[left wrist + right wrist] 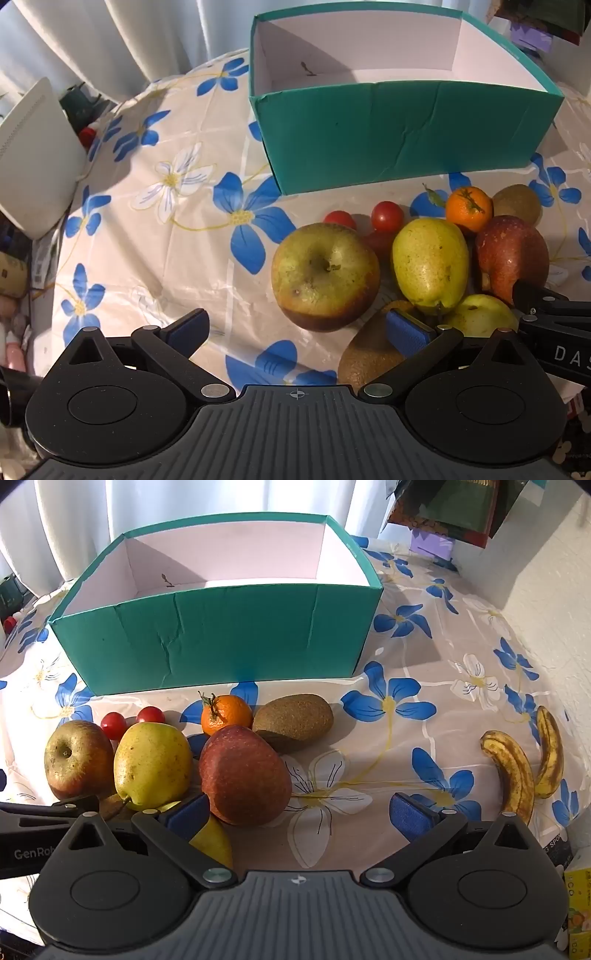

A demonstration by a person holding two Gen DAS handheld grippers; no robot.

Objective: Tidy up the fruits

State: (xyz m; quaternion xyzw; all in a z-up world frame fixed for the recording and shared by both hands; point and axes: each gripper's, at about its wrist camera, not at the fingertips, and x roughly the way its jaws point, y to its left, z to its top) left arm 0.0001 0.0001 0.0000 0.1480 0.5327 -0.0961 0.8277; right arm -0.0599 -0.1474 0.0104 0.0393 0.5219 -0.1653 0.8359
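Both my grippers stand wide and hold nothing. My left gripper [299, 332] hangs over the flowered tablecloth [155, 236], a kiwi [365, 354] beside its right pad, the green-brown apple [325, 275] just beyond. My right gripper [299, 810] has the red apple [243, 775] near its left pad. Around it crowd a yellow pear [151, 762], cherry tomatoes [113, 724], a mandarin [226, 714] and a second kiwi [293, 720]. Two spotted bananas [517, 771] lie well apart, rightward. Farthest, the teal box [221, 638] sits open.
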